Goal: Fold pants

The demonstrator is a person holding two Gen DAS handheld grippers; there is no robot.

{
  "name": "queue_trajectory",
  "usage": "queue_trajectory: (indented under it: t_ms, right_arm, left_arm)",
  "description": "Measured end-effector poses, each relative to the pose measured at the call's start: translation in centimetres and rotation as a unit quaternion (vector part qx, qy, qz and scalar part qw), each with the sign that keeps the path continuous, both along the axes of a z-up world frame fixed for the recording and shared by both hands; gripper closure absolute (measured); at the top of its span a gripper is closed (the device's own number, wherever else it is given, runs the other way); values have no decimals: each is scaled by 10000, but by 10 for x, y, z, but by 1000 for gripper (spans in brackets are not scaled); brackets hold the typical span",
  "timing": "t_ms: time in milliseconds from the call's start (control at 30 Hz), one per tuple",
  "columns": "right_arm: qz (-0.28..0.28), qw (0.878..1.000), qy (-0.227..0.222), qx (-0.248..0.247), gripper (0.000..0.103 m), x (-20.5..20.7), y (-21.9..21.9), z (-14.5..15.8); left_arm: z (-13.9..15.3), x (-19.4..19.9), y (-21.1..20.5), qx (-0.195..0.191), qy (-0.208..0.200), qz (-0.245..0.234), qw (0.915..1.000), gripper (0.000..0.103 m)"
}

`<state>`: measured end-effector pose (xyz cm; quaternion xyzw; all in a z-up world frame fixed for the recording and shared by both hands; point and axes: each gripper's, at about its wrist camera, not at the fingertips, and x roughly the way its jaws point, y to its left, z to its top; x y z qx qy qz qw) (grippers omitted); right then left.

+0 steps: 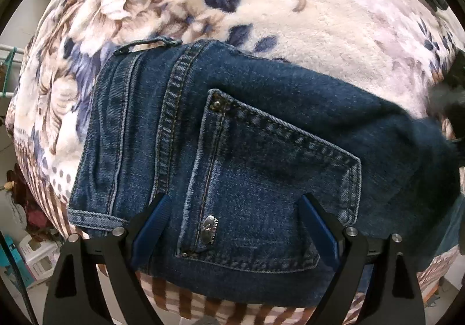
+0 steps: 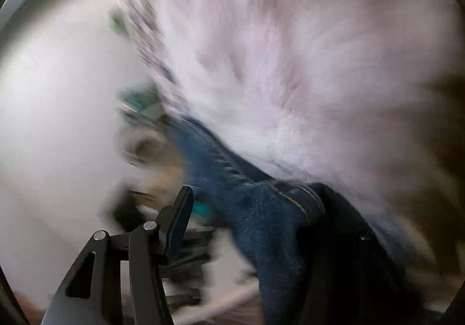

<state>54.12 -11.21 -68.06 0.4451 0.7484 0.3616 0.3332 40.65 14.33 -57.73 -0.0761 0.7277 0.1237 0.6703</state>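
Broadly, a floral fleece blanket fills the scene, with the folded jeans lying on its near part (back pocket up). Left gripper is spread wide above the denim, grasping nothing. Right gripper has denim between its fingers; blur hides its grip.

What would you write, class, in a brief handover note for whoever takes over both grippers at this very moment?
Left gripper: open wide, pointing down over the back pocket, near the waistband.
Right gripper: blurred, at a denim fold; one finger shows clear of the cloth, the other is hidden, so the grip is unclear.
Jeans: lying on the floral blanket, one pocket up.
Done: they appear halved lengthwise.
Left: probably fold the legs up to the waist, then smooth.
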Motion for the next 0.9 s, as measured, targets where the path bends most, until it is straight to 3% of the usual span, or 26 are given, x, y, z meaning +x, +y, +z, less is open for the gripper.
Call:
queue_trajectory:
  t_ms: [67, 100, 200, 300, 367, 433, 500, 567, 700, 733, 800, 867, 900]
  right_arm:
    - [-884, 9949, 240, 421, 48, 4, -37, 8]
    - [-935, 9942, 278, 448, 48, 2, -42, 9]
    - [-564, 9980, 227, 194, 48, -9, -29, 7]
    - [80, 9990, 200, -394, 48, -9, -6, -8]
    - [372, 9946, 303, -916, 73, -4, -1, -11]
    - [185, 9924, 325, -1174, 89, 8, -16, 0]
    - [-88, 9906, 328, -1327, 89, 19, -39, 16]
    - [-72, 9833, -153, -1811, 94, 29, -60, 39]
    - [-164, 9647, -1101, -2387, 94, 51, -103, 85]
    - [36, 9622, -1330, -2378, 93, 52, -103, 96]
    - [628, 9533, -1639, -2456, 78, 46, -93, 109]
    - [1342, 9282, -2110, -2754, 40, 32, -72, 117]
    - [1679, 9141, -2299, -2889, 39, 26, -63, 116]
  left_arm:
    - [1, 2, 0, -52, -48, 15, 10000, 13]
    - [1, 2, -1, -18, -30, 14, 10000, 13]
    - [-1, 2, -1, -1, -3, 15, 10000, 13]
    - [-2, 0, -2, 36, 6, -72, 10000, 13]
    - [-5, -1, -3, 43, 28, -120, 9999, 13]
    - [-7, -2, -2, -44, -18, -50, 10000, 13]
    - [-7, -4, 1, -114, -52, 27, 9999, 13]
    - [-8, -5, 7, -135, -43, 104, 9998, 13]
    - [3, -4, 6, -172, -29, 175, 9997, 13]
    - [10, -4, 6, -255, -101, 262, 9993, 13]
    - [25, -2, 1, -445, -243, 389, 9980, 13]
    - [37, 3, -7, -511, -416, 424, 9969, 13]
    - [41, 8, -11, -562, -523, 419, 9962, 13]
